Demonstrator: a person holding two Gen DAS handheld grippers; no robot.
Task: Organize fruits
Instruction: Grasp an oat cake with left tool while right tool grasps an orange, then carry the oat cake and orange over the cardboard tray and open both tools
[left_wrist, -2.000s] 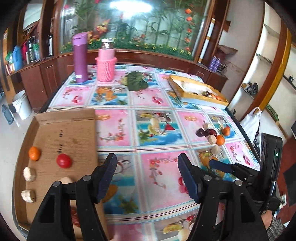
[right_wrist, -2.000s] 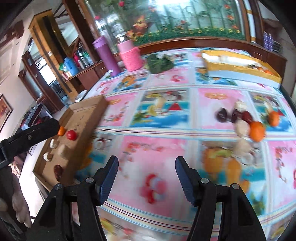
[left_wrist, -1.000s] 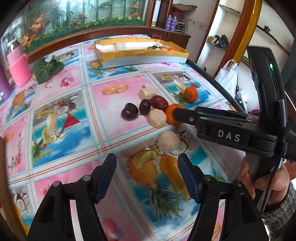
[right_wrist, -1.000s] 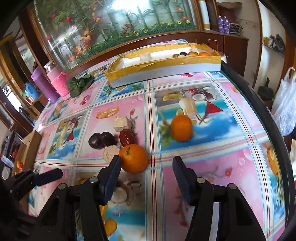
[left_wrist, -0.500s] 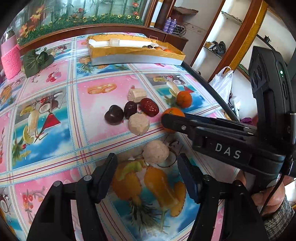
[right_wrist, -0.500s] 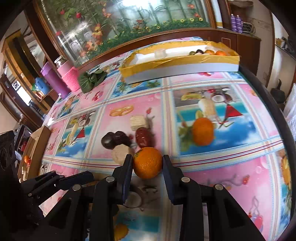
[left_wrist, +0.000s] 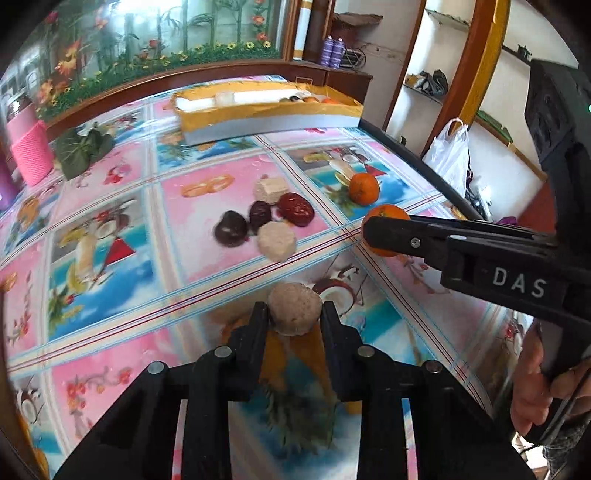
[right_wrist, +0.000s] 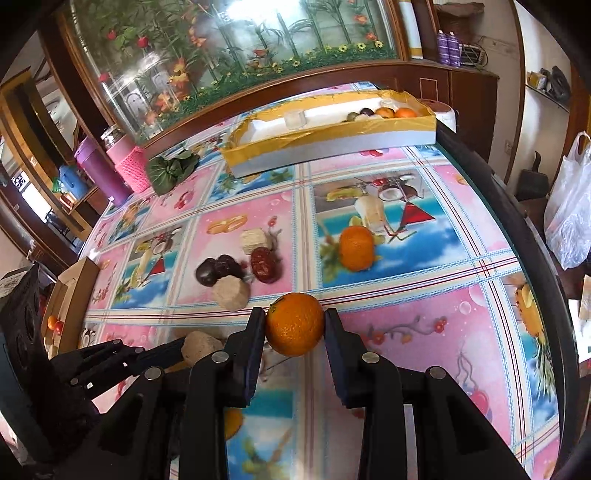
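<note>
1. The left gripper (left_wrist: 294, 316) has just closed its jaws; the black pads now clench a round beige cake-like piece (left_wrist: 294, 313) at the near edge of the colourful fruit-print tablecloth (left_wrist: 110, 295).
2. Mid-table lie two dark brown round fruits (right_wrist: 218, 270), a red date (right_wrist: 263, 265) and another beige piece (right_wrist: 231, 292), clustered together.
3. The right gripper (right_wrist: 295, 325) grasps a round orange citrus (right_wrist: 294, 324), jaws pressed on both sides.
4. A second orange (right_wrist: 356, 248) sits apart, further back.
</note>
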